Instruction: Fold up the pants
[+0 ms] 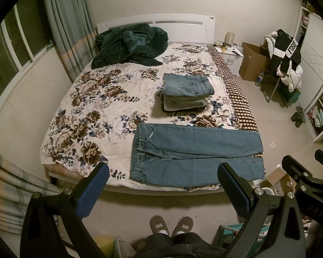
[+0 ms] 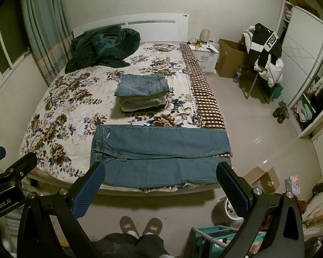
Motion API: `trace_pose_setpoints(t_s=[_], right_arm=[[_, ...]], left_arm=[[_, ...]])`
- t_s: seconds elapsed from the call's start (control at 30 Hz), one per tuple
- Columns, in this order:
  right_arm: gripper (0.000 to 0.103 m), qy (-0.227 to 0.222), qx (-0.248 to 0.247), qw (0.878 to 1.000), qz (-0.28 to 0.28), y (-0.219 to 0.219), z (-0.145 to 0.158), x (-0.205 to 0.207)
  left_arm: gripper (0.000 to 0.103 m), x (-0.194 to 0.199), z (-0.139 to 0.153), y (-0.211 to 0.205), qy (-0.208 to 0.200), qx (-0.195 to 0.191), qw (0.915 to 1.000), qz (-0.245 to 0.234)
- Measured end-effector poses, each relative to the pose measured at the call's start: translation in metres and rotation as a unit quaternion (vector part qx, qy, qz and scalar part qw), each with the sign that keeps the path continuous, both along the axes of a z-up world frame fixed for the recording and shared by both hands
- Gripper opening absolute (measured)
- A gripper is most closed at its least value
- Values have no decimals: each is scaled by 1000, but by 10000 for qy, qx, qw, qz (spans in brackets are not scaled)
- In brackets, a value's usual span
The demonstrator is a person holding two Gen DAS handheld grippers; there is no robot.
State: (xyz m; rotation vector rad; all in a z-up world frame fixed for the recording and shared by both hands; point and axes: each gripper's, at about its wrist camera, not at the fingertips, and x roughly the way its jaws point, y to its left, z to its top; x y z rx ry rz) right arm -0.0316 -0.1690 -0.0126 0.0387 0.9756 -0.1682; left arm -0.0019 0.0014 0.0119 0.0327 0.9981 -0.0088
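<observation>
Jeans [image 1: 196, 152] spread flat along the bed's [image 1: 92, 99] near edge; folded stack [image 1: 186, 92] behind them; crumpled blanket [image 1: 129, 45] at the headboard, nightstand [image 1: 229, 54] right of bed.

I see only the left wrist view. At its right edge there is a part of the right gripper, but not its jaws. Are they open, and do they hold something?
Observer: The right wrist view shows the right gripper with jaws wide open and empty, in front of the flat blue denim jeans on the floral-covered bed.
Operator: Is there something on the floor, right of the bed, that I do not see?
Observer: Yes, a pink and white packet is on the floor beside the small open cardboard box.
</observation>
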Motion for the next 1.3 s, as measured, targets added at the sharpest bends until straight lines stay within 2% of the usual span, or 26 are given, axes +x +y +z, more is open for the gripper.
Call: trace_pose_setpoints(t_s=[1.3], right_arm=[[103, 21, 11, 10000, -19, 0, -4, 5]], left_arm=[[103, 0, 0, -1, 17, -23, 10000, -10]])
